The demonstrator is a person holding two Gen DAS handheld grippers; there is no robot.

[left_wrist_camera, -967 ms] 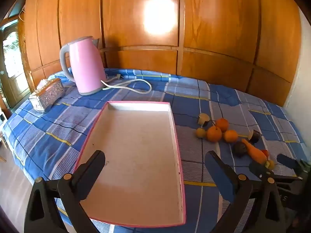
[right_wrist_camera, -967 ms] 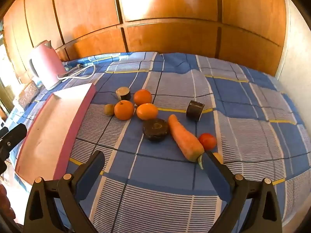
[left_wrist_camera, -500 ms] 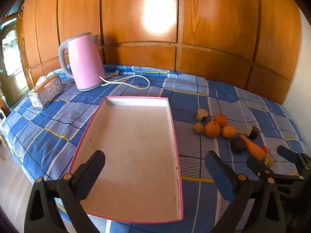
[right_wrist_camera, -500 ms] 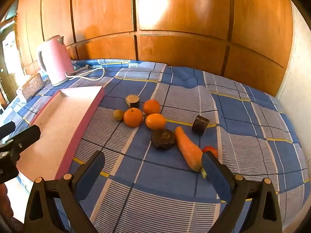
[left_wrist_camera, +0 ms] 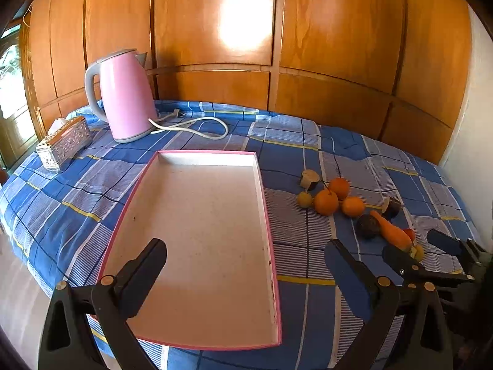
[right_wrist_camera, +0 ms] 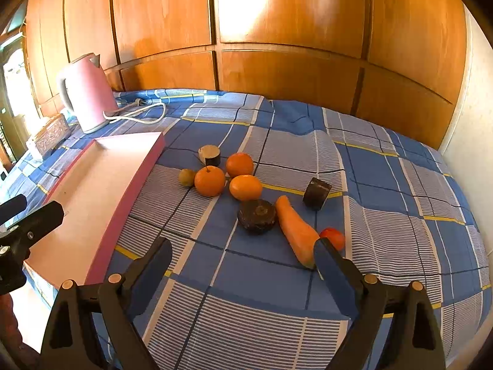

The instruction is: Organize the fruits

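**A:** so which gripper goes first here?

**B:** I'd bet the right gripper [right_wrist_camera: 243, 259]. Its jaws are spread wide, holding nothing, and the fruit pile sits on the cloth just ahead of it. The carrot [right_wrist_camera: 295, 231] is closest, long axis running from near its right finger away toward the three oranges [right_wrist_camera: 210, 180].

**A:** and the left?

**B:** left gripper [left_wrist_camera: 246, 259] hangs over the pink tray [left_wrist_camera: 268, 215], also gaping and empty. The fruit's off to its right.

Bright daylight; glare on wall panels [left_wrist_camera: 243, 20] (fisheye-bent edges).
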